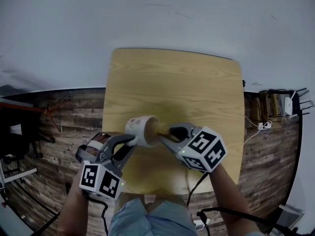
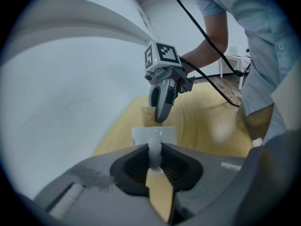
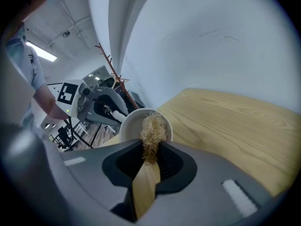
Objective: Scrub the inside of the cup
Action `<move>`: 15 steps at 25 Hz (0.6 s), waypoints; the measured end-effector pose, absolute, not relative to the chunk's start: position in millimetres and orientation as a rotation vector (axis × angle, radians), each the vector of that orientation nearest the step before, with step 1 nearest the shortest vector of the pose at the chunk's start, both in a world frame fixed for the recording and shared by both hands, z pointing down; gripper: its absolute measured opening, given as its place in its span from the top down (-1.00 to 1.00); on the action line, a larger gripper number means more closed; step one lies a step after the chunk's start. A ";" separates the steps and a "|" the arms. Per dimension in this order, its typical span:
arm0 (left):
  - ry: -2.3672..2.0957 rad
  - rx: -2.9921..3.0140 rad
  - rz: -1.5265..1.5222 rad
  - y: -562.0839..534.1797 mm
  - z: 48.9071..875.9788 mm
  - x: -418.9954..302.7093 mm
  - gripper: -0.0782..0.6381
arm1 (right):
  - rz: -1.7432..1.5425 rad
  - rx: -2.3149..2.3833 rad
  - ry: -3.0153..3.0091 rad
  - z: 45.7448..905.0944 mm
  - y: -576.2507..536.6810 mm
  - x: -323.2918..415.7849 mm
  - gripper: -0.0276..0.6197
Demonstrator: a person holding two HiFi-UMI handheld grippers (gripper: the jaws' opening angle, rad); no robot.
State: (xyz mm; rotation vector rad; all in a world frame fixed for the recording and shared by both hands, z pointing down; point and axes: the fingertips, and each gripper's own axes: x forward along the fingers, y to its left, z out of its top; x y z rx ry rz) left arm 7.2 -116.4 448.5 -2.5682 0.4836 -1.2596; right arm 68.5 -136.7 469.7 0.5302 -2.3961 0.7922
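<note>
Cup [image 1: 138, 127], white, lies on its side over the near half of the desk [image 1: 187, 82], its mouth turned toward the right gripper [image 1: 171, 132] and its handle toward the left gripper [image 1: 129, 141]. Nearest the camera, a pale blue shirt [image 1: 147, 218] fills the bottom of the head view, and two bare forearms run up from it to the marker cubes on the grippers. The left gripper view shows its jaws clamped on the cup's thin white handle, with the cup's body just beyond them. The right gripper view shows its jaws pinched on a tan fibrous scrubber [image 3: 151, 133], whose frayed end sits at the cup's round rim; how deep it reaches into the cup cannot be made out. The two grippers face each other across the cup, close together. Beyond them the light wood desk stretches bare to its far edge against a white wall [image 1: 147, 14]. Dark plank flooring [image 1: 64, 114] shows on both sides of the desk, and at the right a white power strip [image 1: 265, 126] with cables lies on the floor near the wall.
</note>
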 end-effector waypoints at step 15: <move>0.471 -2.543 -1.275 -117.5 449.9 10.8 0.58 | 0.898 0.493 -2.415 462.8 -112.2 59.3 0.70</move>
